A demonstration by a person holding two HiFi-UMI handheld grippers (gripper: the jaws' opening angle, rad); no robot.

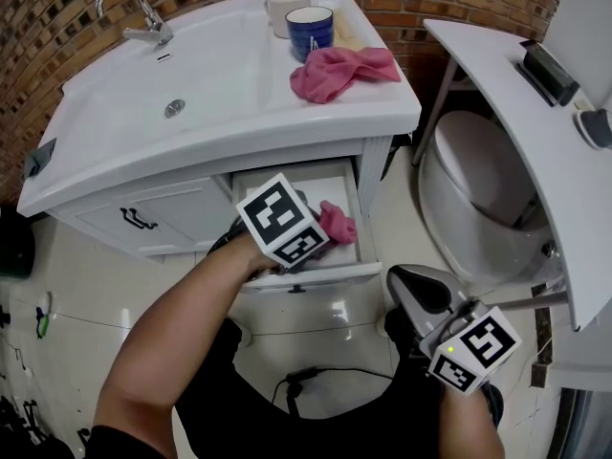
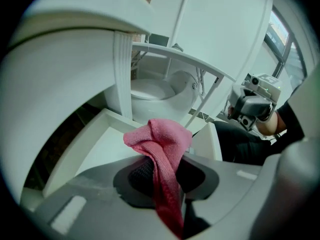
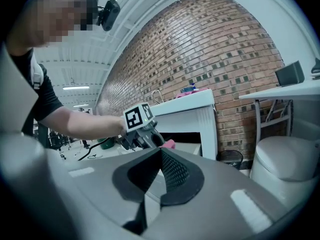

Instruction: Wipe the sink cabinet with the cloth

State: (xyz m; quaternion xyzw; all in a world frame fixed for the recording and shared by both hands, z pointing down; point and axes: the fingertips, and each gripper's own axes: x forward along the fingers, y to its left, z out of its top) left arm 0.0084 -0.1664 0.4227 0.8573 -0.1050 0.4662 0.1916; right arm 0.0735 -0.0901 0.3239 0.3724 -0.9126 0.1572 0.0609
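The white sink cabinet [image 1: 316, 127] has its drawer [image 1: 361, 226] pulled out. My left gripper [image 1: 304, 226] reaches into that drawer and is shut on a pink cloth [image 1: 338, 223]. In the left gripper view the cloth [image 2: 162, 146] hangs pinched between the jaws [image 2: 162, 176] over the drawer floor [image 2: 102, 146]. My right gripper [image 1: 413, 290] hovers low to the right of the drawer, shut and empty. Its own view shows the closed jaws [image 3: 160, 171], the left gripper [image 3: 142, 129] and the cloth [image 3: 170, 144] beyond.
A second pink cloth [image 1: 339, 70] lies on the countertop beside a blue mug [image 1: 310, 32] and a white cup [image 1: 284, 12]. The faucet [image 1: 134, 12] stands at the back left. A toilet [image 1: 478, 194] and a white table [image 1: 516, 142] crowd the right side. A cable [image 1: 306, 379] lies on the floor.
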